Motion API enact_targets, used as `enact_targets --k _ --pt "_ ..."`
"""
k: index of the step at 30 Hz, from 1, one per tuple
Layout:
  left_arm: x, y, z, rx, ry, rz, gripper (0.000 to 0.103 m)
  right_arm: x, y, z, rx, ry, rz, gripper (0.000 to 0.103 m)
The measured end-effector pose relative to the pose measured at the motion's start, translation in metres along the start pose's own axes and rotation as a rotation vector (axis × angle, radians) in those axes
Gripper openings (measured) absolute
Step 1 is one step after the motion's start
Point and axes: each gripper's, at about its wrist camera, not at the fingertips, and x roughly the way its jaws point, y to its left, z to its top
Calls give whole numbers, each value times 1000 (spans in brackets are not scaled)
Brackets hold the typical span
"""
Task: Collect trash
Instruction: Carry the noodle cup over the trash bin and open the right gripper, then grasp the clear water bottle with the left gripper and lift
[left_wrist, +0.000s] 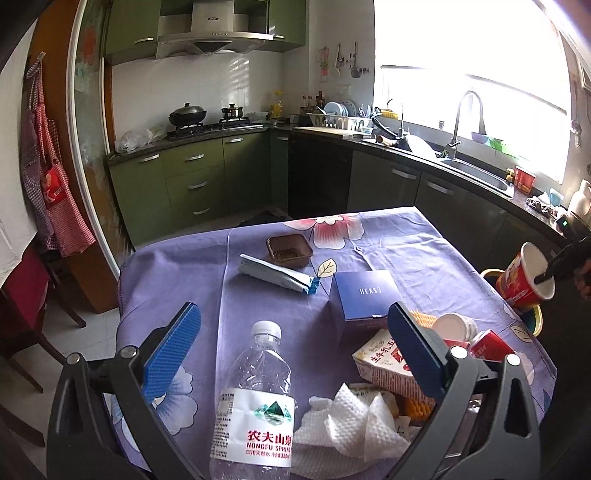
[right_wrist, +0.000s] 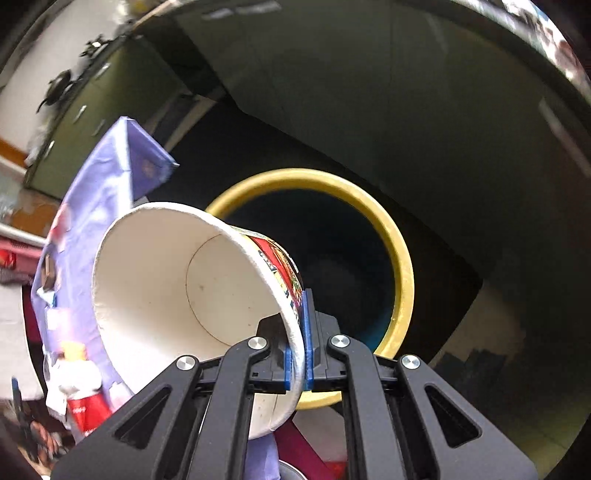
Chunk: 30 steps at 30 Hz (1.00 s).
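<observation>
My right gripper (right_wrist: 298, 354) is shut on the rim of a red and white paper noodle cup (right_wrist: 177, 291), tilted above the yellow-rimmed bin (right_wrist: 400, 258) beside the table. In the left wrist view the cup (left_wrist: 524, 280) hangs at the table's right edge over the bin (left_wrist: 491, 274). My left gripper (left_wrist: 295, 332) is open and empty above the table, over a clear water bottle (left_wrist: 258, 398). A crumpled paper towel (left_wrist: 354, 421), a milk carton (left_wrist: 384, 363), a blue box (left_wrist: 365, 295), a white-blue wrapper (left_wrist: 277, 275) and a brown tray (left_wrist: 290, 250) lie on the purple cloth (left_wrist: 177, 266).
A white cup (left_wrist: 454, 325) and a red carton (left_wrist: 491, 345) lie at the table's right side. Green kitchen cabinets, a stove and a sink counter (left_wrist: 472, 170) stand beyond the table. A chair (left_wrist: 26, 317) is on the left.
</observation>
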Motion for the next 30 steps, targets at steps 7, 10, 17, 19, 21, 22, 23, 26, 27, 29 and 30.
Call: enact_targets --k 7,10,17,19,21,22,23,26,27,29,30 --pt "-1 -2 -3 17 22 11 96 41 -26 7 68 44 -9 36" --pt "0 -3 -5 22 36 9 96 39 -26 2 58 32 -1 36" --pt "7 1 -13 29 91 0 96 13 -3 -21 -13 -17 46 37" --pt "10 4 -16 31 111 -3 96 3 3 -33 -36 -36 73 41" --pt "12 7 -20 30 133 -3 96 -8 10 -44 -53 -41 89 42" --pt "15 12 -22 24 151 4 96 -10 14 -50 -67 -41 100 42" --pt "16 16 -23 19 162 10 96 -10 18 -55 -81 -38 108 43" --pt "26 29 -28 4 229 1 96 -15 19 -68 -106 -26 116 43" --pt "30 32 -29 -3 254 -9 96 -14 22 -71 -116 -22 121 43" --pt "38 38 -34 -20 306 -23 96 -13 27 -73 -127 -23 126 43" --pt "43 40 -36 -21 329 -28 96 -11 30 -72 -130 -24 128 42"
